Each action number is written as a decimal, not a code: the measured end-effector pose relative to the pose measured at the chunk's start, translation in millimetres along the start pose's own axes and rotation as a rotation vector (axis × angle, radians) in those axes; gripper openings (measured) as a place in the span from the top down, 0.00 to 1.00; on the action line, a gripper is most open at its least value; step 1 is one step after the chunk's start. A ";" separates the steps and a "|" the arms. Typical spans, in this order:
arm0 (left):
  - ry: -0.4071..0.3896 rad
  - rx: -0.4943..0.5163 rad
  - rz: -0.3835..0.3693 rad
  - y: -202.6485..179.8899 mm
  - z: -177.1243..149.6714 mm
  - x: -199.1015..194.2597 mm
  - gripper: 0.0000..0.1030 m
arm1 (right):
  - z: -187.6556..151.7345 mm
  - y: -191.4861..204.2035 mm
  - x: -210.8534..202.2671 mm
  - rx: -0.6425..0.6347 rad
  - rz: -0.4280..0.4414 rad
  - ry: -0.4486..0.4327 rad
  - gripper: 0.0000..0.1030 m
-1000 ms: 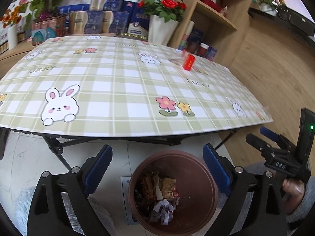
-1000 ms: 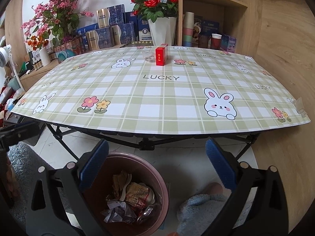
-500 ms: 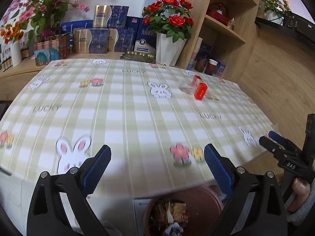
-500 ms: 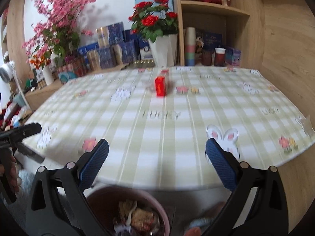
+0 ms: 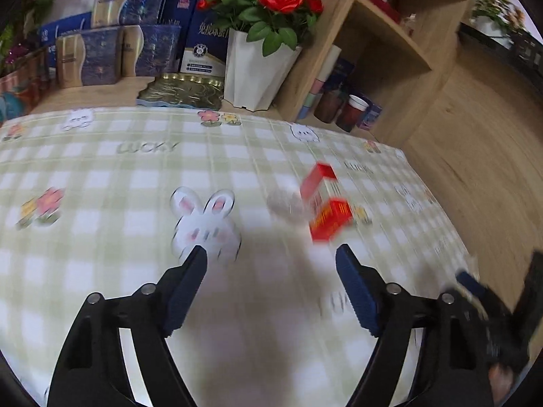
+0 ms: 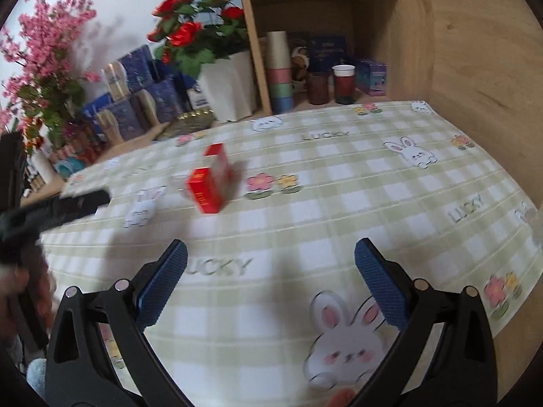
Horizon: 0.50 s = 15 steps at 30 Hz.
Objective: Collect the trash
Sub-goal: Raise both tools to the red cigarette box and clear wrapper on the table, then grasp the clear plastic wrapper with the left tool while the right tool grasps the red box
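We count one red box [image 5: 331,218] on the table ahead of the left gripper, its lid flipped open, and one clear, blurred thing [image 5: 284,203] just to its left that we cannot identify. In the right wrist view, past the right gripper and beyond the cloth, we see one white vase of red roses [image 6: 227,84], one spray of pink blossom [image 6: 44,54], one stack of paper cups [image 6: 280,71] and two dark cups [image 6: 343,84] on the shelf. On the cloth [image 6: 305,176] in that view we count four rabbits, four flower pairs and three clear "LUCKY" prints. The blue boxes [image 5: 135,51] are too crowded to count.
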<state>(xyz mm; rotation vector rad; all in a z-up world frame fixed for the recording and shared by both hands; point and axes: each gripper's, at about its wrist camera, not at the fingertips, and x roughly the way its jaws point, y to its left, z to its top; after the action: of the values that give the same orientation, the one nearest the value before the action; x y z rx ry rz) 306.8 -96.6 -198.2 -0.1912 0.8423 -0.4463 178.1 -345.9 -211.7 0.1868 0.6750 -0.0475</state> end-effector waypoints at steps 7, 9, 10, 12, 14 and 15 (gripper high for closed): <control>0.066 -0.224 -0.065 8.8 30.4 75.7 0.44 | 9.6 -25.7 19.7 0.024 -0.031 0.014 0.06; 0.072 -0.269 -0.082 11.6 31.6 86.9 0.44 | 9.0 -31.2 22.1 0.035 -0.032 0.018 0.05; 0.077 -0.285 -0.080 11.9 32.3 92.1 0.46 | 8.9 -32.8 23.3 0.037 -0.034 0.019 0.06; 0.089 -0.306 -0.093 12.1 32.8 101.4 0.58 | 7.7 -34.4 25.4 0.037 -0.033 0.025 0.06; 0.104 -0.315 -0.127 12.6 30.2 105.9 0.90 | 7.6 -35.8 27.3 0.043 -0.019 0.025 0.05; 0.098 -0.318 -0.158 14.2 28.3 104.4 0.92 | 7.6 -35.1 27.4 0.044 -0.019 0.026 0.05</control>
<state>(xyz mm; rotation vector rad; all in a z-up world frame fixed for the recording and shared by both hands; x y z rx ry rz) 393.2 -131.7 -255.0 -0.5357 0.9962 -0.4701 200.5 -381.4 -228.6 0.2240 0.7021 -0.0779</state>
